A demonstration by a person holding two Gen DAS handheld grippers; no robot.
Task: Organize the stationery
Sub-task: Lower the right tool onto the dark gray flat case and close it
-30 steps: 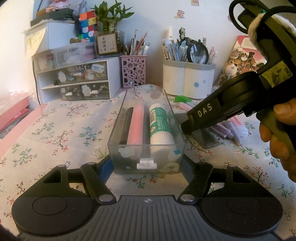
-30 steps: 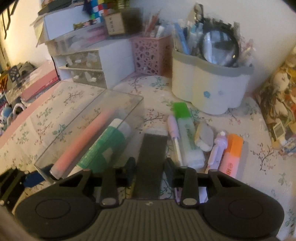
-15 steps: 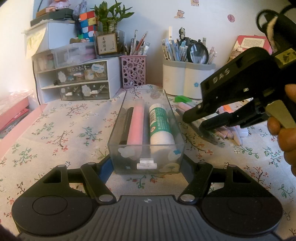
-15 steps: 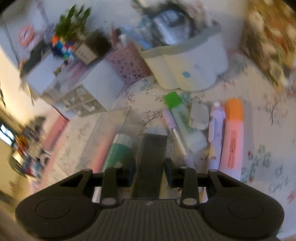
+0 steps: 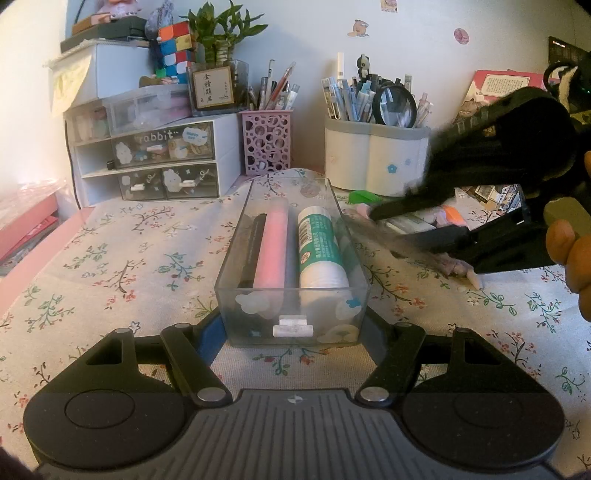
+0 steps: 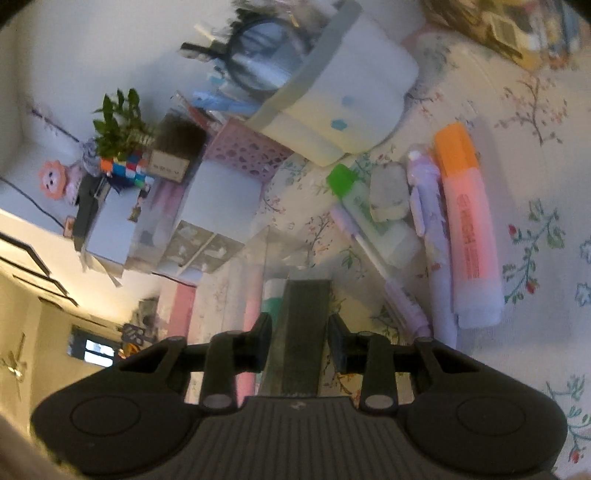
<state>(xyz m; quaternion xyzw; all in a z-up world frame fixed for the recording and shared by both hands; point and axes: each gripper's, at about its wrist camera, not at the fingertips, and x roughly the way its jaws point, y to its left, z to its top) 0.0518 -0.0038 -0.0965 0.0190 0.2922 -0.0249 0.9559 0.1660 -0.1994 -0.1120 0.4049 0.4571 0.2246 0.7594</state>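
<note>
Two grippers work the floral tablecloth (image 5: 110, 258). Left gripper (image 5: 293, 334) clamps the near end of a clear plastic drawer tray (image 5: 291, 314). Right gripper (image 6: 300, 332), rolled sideways, its jaws just closing, pinches a flat dark-grey rectangular bar (image 6: 301, 332) beside the tray.

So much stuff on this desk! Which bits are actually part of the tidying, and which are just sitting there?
In the job:
- clear drawer tray, left gripper shut on it
- pink marker and glue stick inside
- dark flat strip between the right gripper fingers
- loose orange highlighter, purple pen

Just there:
- magnifying glass
- puzzle cube
- plant
</note>
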